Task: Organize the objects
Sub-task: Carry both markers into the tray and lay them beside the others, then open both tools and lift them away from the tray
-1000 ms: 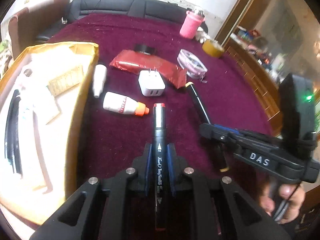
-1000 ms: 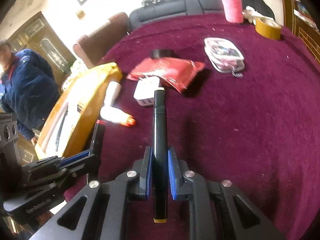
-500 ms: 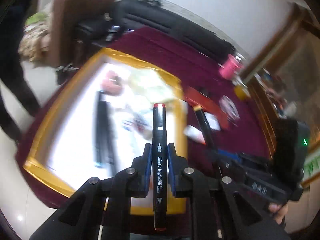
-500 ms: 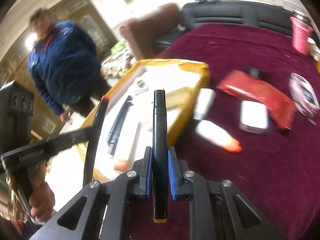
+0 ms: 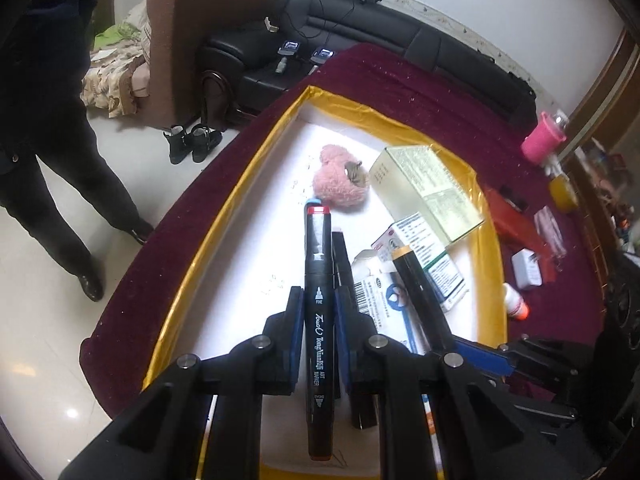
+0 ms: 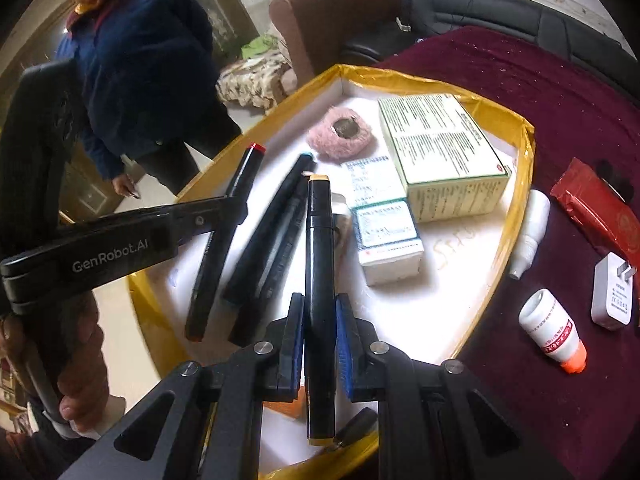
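My left gripper (image 5: pixel 318 312) is shut on a black marker with a red cap (image 5: pixel 318 280) and holds it over the yellow-rimmed white tray (image 5: pixel 224 220). My right gripper (image 6: pixel 319 316) is shut on a black marker with a tan cap (image 6: pixel 319 248), also over the tray (image 6: pixel 520 184). The left gripper with its red-capped marker (image 6: pixel 224 232) shows at the left of the right wrist view. The right gripper's marker (image 5: pixel 420 292) shows in the left wrist view. Two black markers (image 6: pixel 272 236) lie in the tray.
The tray also holds a pink fluffy pad (image 6: pixel 340 134), a large green-white box (image 6: pixel 440 152) and a smaller medicine box (image 6: pixel 384 220). On the maroon cloth lie a white bottle with orange cap (image 6: pixel 554 332), a white tube (image 6: pixel 530 232), a charger (image 6: pixel 612 296) and a red packet (image 6: pixel 600 208). A person (image 6: pixel 136 64) stands beyond.
Both grippers have swung left from over the maroon cloth to over the tray, each still holding its marker.
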Demonstrator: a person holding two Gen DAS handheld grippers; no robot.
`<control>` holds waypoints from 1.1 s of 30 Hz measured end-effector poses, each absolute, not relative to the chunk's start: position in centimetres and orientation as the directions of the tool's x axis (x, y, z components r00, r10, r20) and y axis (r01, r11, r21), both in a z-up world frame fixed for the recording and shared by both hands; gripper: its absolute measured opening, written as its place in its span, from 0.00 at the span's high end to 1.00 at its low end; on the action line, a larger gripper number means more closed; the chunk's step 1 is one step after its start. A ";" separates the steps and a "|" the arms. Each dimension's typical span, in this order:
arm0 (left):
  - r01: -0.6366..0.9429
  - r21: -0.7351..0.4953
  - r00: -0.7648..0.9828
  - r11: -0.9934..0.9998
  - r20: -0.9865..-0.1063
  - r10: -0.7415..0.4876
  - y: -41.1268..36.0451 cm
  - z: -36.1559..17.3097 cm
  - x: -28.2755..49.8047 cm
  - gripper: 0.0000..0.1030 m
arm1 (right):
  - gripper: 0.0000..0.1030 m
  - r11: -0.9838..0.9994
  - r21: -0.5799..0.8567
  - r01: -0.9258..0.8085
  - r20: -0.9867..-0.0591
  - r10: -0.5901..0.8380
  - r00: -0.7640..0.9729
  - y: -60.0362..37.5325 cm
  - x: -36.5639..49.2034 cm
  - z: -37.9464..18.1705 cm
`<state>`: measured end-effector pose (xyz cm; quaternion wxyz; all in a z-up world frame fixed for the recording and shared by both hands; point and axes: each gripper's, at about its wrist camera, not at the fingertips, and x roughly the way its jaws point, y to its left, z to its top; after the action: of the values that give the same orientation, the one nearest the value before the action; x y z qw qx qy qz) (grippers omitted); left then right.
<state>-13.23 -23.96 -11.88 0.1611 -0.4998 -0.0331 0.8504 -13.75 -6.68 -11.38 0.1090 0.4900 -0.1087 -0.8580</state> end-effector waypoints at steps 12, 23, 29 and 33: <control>-0.215 -0.140 -0.521 -0.967 -0.820 0.235 -23.8 -12.1 -12.0 0.85 | 0.81 -0.942 0.322 0.095 -0.800 -0.325 -0.504 -6.6 -13.1 -11.4; -0.247 -0.052 -0.609 -0.968 -0.768 0.197 -21.5 -8.9 -8.6 0.61 | 0.54 -0.923 0.370 0.106 -0.732 -0.360 -0.578 -4.8 -8.8 -8.2; -0.281 -0.021 -0.629 -0.960 -0.751 0.201 -19.3 -7.6 -6.7 0.60 | 0.45 -0.919 0.391 0.058 -0.707 -0.340 -0.620 -2.0 -6.4 -7.4; -0.310 0.006 -0.639 -0.951 -0.741 0.204 -17.5 -6.9 -5.4 0.57 | 0.44 -0.914 0.406 0.014 -0.696 -0.320 -0.643 0.4 -4.9 -7.3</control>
<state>-5.37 -17.45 -6.85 0.1422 -0.4001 0.0663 0.9029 -4.86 0.44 -7.35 0.0941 0.4117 -0.1853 -0.8873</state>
